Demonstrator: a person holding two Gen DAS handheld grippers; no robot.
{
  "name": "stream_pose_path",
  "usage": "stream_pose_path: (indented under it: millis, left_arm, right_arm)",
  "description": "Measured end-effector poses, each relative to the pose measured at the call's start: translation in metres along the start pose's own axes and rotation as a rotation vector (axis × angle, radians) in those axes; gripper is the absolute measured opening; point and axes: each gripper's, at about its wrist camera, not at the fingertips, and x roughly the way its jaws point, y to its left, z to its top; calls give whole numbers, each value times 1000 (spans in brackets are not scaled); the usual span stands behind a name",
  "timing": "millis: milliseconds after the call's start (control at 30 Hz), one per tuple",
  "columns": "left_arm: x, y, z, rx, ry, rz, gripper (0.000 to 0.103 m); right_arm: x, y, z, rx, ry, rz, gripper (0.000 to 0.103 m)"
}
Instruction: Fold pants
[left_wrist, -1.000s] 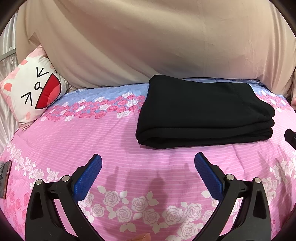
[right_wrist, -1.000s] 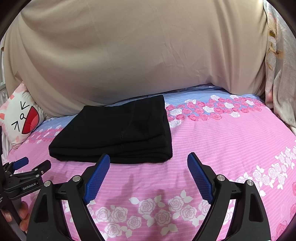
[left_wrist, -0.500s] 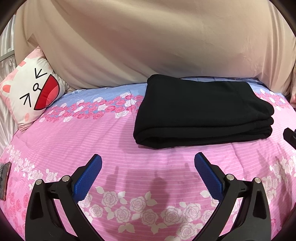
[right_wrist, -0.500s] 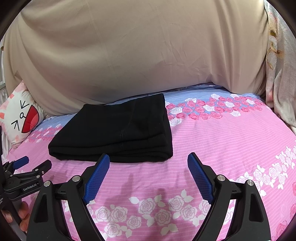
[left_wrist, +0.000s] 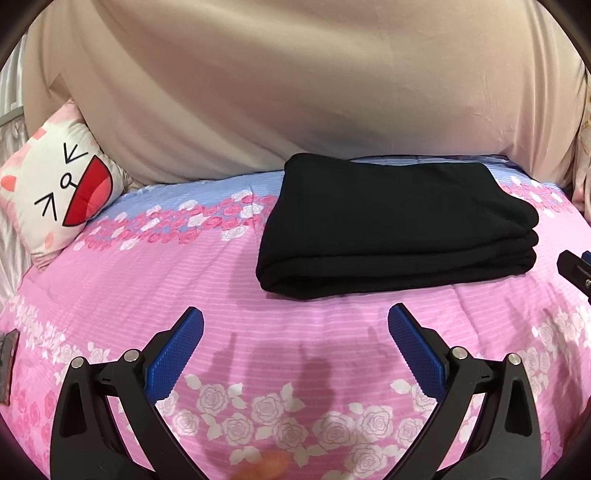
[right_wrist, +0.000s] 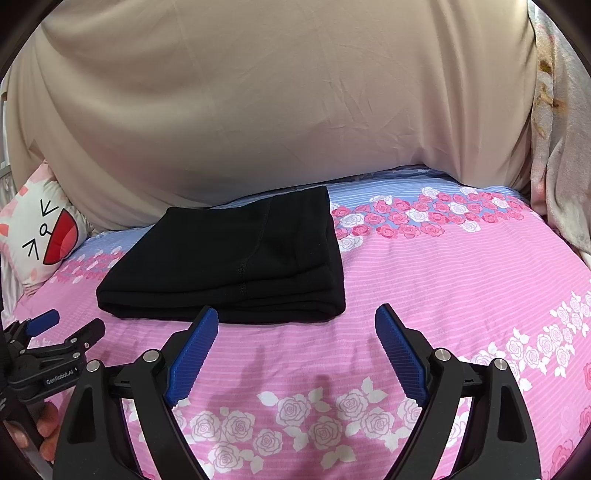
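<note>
The black pants (left_wrist: 399, 225) lie folded in a thick flat rectangle on the pink floral bed cover (left_wrist: 184, 280). They also show in the right wrist view (right_wrist: 229, 262). My left gripper (left_wrist: 295, 314) is open and empty, hovering in front of the pants' near left edge. My right gripper (right_wrist: 297, 314) is open and empty, in front of the pants' near right corner. The left gripper also shows at the left edge of the right wrist view (right_wrist: 61, 325), open.
A white cartoon-face pillow (left_wrist: 55, 188) leans at the back left. A beige sheet (left_wrist: 295, 92) hangs behind the bed. A pale floral curtain (right_wrist: 557, 147) hangs at the right. A dark flat object (left_wrist: 7, 365) lies at the left edge.
Both grippers have drawn back and risen slightly from the folded pants; the pants have not moved. Both grippers stay open.
</note>
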Motion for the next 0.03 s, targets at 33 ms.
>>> stream_pose_path:
  millis: [33]
  left_arm:
    - [0,0,0,1,1,3,98]
  right_arm:
    - [0,0,0,0,0,0,85]
